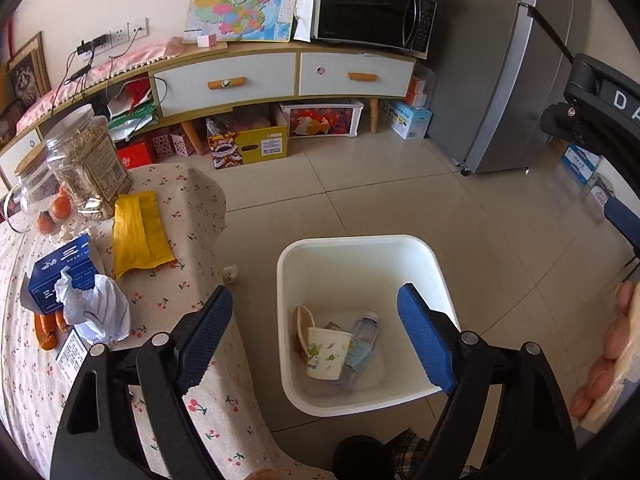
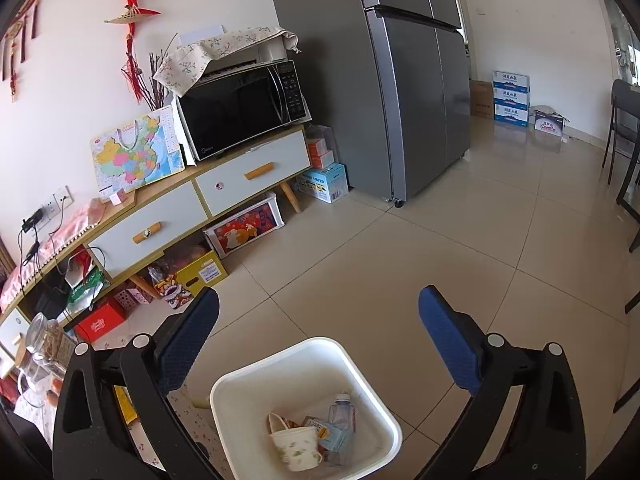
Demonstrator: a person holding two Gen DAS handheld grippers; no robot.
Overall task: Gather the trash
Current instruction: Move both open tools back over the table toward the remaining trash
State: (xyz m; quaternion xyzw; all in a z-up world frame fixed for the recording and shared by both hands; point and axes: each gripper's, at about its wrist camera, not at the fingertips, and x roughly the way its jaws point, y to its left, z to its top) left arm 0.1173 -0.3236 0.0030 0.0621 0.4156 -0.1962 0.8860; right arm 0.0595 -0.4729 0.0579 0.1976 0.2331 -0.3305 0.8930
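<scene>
A white trash bin (image 1: 424,256) stands on the tiled floor beside the table; it holds a paper cup (image 1: 326,354), a plastic bottle (image 1: 362,338) and other trash. It also shows in the right wrist view (image 2: 372,388). My left gripper (image 1: 316,332) is open and empty above the bin and table edge. My right gripper (image 2: 320,344) is open and empty above the bin. Crumpled white paper (image 1: 96,310) lies on the table at left. A small paper wad (image 1: 230,274) lies on the floor by the table.
The table with the cherry-print cloth (image 1: 192,280) carries a blue box (image 1: 60,276), a yellow cloth (image 1: 138,234), glass jars (image 1: 86,160) and oranges. A sideboard (image 1: 280,76) with a microwave (image 1: 372,12), floor boxes and a fridge (image 2: 400,80) stand behind.
</scene>
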